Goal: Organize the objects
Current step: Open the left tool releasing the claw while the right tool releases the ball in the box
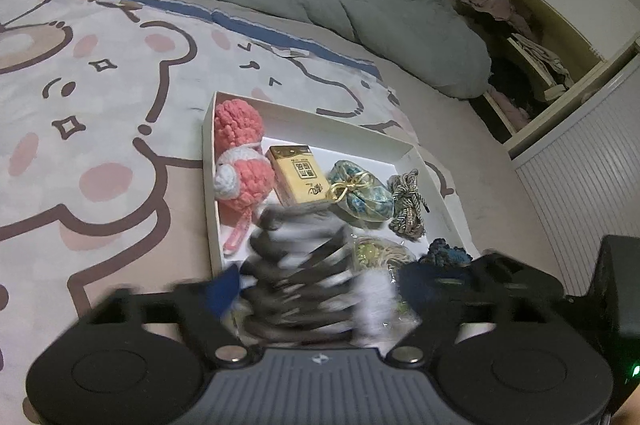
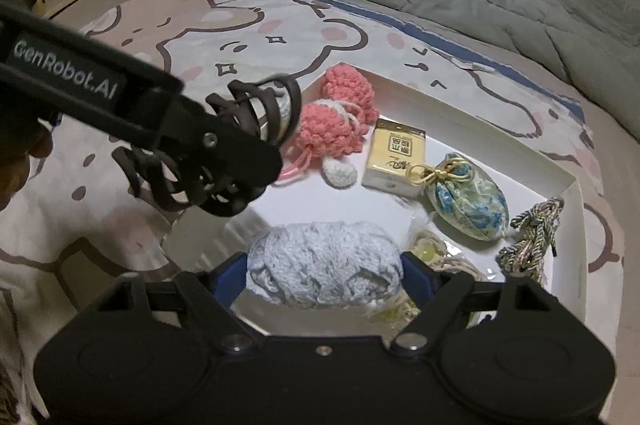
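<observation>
Presently both grippers stand apart: the right gripper (image 2: 322,275) brackets the pale blue yarn bundle (image 2: 324,265) unclamped, the left gripper (image 2: 224,149) is empty; withdrawing may snag and drag it from the white tray (image 2: 560,181).

Around the white tray (image 2: 560,181) the printed bedsheet (image 2: 248,25) lies bare, open for approach; inside, pink crochet toy (image 2: 332,129), gold box (image 2: 396,157), brocade pouch (image 2: 468,201) and braided cord (image 2: 532,237) crowd its far side; pale yarn ball (image 2: 324,261) blocks its near middle; bare floor shows left of that ball.
</observation>
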A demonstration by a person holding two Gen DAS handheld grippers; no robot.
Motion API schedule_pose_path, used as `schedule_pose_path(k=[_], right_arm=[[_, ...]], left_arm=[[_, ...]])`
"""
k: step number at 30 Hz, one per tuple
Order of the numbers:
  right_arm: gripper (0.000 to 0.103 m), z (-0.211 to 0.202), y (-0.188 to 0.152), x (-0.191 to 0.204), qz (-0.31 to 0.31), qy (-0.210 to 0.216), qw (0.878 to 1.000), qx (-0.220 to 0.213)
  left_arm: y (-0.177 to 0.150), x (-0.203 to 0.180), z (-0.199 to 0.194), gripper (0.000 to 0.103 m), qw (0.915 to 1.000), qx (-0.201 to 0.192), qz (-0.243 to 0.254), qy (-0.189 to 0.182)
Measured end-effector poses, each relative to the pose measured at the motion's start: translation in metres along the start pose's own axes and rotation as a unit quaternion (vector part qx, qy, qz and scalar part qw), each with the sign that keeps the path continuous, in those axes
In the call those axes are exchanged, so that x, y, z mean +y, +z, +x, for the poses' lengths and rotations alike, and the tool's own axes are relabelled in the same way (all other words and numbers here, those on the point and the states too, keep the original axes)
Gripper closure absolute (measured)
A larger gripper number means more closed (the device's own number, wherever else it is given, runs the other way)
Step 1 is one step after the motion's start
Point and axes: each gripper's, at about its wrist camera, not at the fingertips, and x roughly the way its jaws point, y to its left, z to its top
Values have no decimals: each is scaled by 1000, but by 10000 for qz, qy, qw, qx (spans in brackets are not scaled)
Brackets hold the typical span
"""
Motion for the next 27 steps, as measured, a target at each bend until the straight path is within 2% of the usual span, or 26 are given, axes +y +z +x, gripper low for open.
schedule_pose_path(k=[1, 3, 15, 19, 22, 27], right_arm=[[5, -1, -1, 1, -35, -111, 9999, -6], [4, -2, -1, 2, -106, -223, 9997, -4], [4, -9, -5, -11, 320, -211, 9993, -17], [4, -18, -3, -16, 609, -231, 9977, -189], [4, -27, 0, -20, 811, -399, 9952, -373], [4, -46, 5, -27, 1294, -562, 9871, -758]], left_arm=[[0, -1, -1, 7, 10000, -28, 26, 42], [1, -3, -2, 7, 9998, 29, 197, 82], [2, -7, -7, 8, 9984, 11, 508, 229], [5, -8, -15, 8, 9975, -80, 621, 314], [9, -8, -24, 8, 9965, -171, 691, 429], [16, -10, -45, 7, 9929, -434, 890, 659]])
